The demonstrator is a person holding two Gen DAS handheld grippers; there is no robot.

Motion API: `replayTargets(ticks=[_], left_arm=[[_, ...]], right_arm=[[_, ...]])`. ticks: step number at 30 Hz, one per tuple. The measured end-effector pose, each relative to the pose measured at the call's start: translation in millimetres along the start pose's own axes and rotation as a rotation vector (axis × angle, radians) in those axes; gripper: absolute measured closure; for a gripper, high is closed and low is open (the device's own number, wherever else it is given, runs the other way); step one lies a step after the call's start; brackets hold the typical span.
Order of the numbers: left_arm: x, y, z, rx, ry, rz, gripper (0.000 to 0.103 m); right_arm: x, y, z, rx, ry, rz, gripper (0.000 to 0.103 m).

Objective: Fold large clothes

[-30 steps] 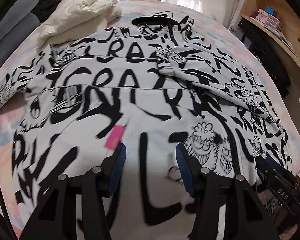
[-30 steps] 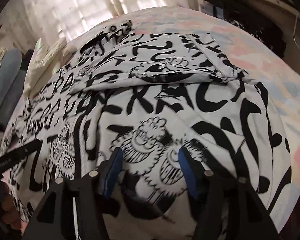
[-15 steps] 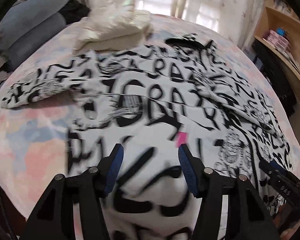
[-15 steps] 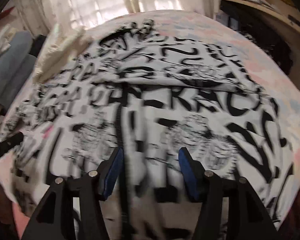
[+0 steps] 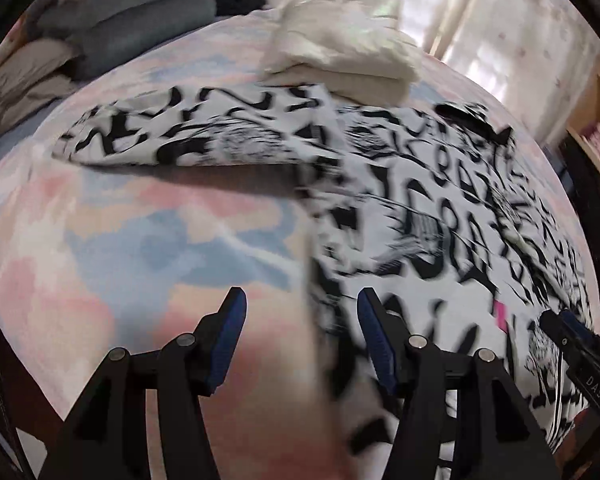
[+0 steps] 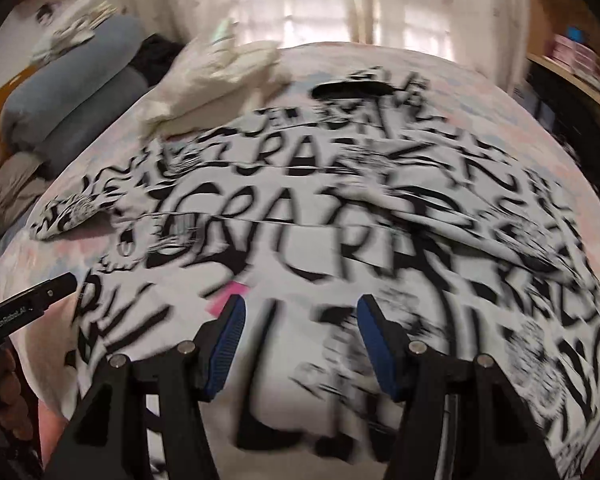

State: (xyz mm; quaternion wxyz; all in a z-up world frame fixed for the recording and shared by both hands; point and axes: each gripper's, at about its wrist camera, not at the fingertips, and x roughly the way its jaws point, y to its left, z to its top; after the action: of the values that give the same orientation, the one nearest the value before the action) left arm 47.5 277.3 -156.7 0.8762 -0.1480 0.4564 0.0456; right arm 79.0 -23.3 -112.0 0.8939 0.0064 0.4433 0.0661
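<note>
Two grippers are in play, each with two blue-padded fingers. Nearest in the left wrist view, the left gripper (image 5: 300, 332) has its fingers spread apart with nothing between them; it hangs over the near left edge of the one black-and-white graffiti-print garment (image 5: 440, 216), its left finger above bare pastel bedsheet (image 5: 120, 240) and its right finger above the printed cloth. In the right wrist view, the right gripper (image 6: 300, 340) is likewise spread apart and empty, over the garment's near hem, just beyond which one small pink tag (image 6: 228, 296) shows on the fabric. Each gripper also appears at the edge of the other's view, near the hem. The garment lies spread flat across the middle of the bed, blurred by motion; one sleeve (image 5: 188, 136) stretches out from its left side onto the sheet, and the sleeve on its right side looks folded in across the body, though blur makes that uncertain. Past the garment's far left corner sits one pile of cream-white folded fabric (image 5: 340, 48), touching the sleeve's upper edge. Left of the garment, at the bed's side, lie two grey-blue bolster pillows (image 6: 72, 92), stacked. Beyond the garment's collar, pale curtains (image 6: 320, 0) hang over a bright window.
</note>
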Motion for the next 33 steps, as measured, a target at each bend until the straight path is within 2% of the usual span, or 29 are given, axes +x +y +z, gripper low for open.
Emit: replayTargets(ticks=[11,18,25,28,33], left_arm=[[35.2,105.7,42.7,-0.233,-0.023,-0.059,0.047],[52.9,163.9,71.3,-0.381,-0.086,-0.118,0.047],[88.6,204.7,97.4,-0.519,-0.098,-0.206,0.047],[108.5,214.5,105.9,-0.557,-0.097,-0.221,0.047],[120.8,217.5,112.9,-0.586,-0.135,-0.212,0.047]], right_arm=[[57.1,106.8,44.4,-0.139,0.003,0.120,0.045],[80.1,167.6,72.3,-0.232,-0.069,0.192,0.046],[107.6,201.4,93.7,-0.250,-0.084,0.236,0.073],[120.6,208.4,101.3,-0.234,-0.075,0.253,0.076],[157.8,215.9,92.9,-0.227,0.031,0.284,0.080]])
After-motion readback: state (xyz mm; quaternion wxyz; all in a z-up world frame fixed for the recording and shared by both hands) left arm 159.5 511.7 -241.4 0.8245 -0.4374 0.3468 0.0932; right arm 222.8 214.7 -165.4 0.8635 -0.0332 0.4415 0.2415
